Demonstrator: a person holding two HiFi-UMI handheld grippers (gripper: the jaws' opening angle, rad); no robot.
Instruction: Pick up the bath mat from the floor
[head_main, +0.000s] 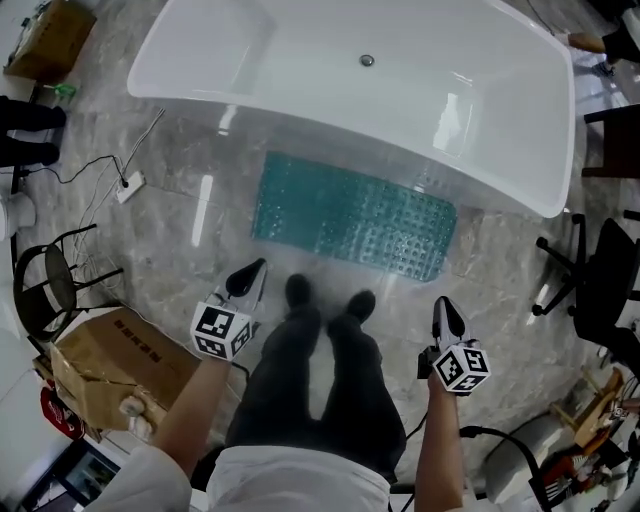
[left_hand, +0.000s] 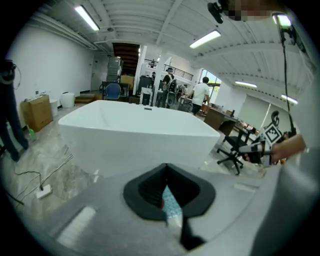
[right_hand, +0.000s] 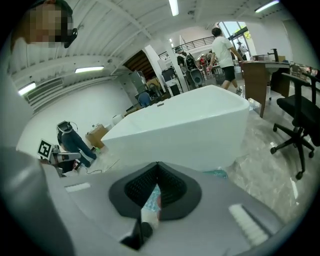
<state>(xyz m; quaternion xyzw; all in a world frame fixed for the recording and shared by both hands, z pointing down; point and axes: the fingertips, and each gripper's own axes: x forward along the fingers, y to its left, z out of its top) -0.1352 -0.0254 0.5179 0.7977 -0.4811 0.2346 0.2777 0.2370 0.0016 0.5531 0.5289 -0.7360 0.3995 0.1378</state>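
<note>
- A teal bath mat (head_main: 352, 215) is seen lying flat on the marble floor (head_main: 180, 235), its long side just beside the outer wall of a white bathtub (head_main: 400, 90).
- The mat is untouched; both tools are held above the floor on the near side of it, apart from it.
- The left gripper (head_main: 250, 276) is held in front of the person's left leg, pointed down and forward toward the mat's near left corner.
- In the left gripper view its jaws are seen closed together at the tips, with nothing clamped between them.
- The right gripper (head_main: 446, 314) is held outside the person's right leg, pointed toward the mat's near right end.
- In the right gripper view its jaws are likewise seen pressed together and empty.
- The person's dark shoes (head_main: 298, 290) are planted on the floor between the two grippers, near the mat's front edge.
- A cardboard box (head_main: 120, 360) is seen at the lower left, a power strip (head_main: 130, 186) with its cable left of the mat, and a black office chair (head_main: 600, 275) at the right.
</note>
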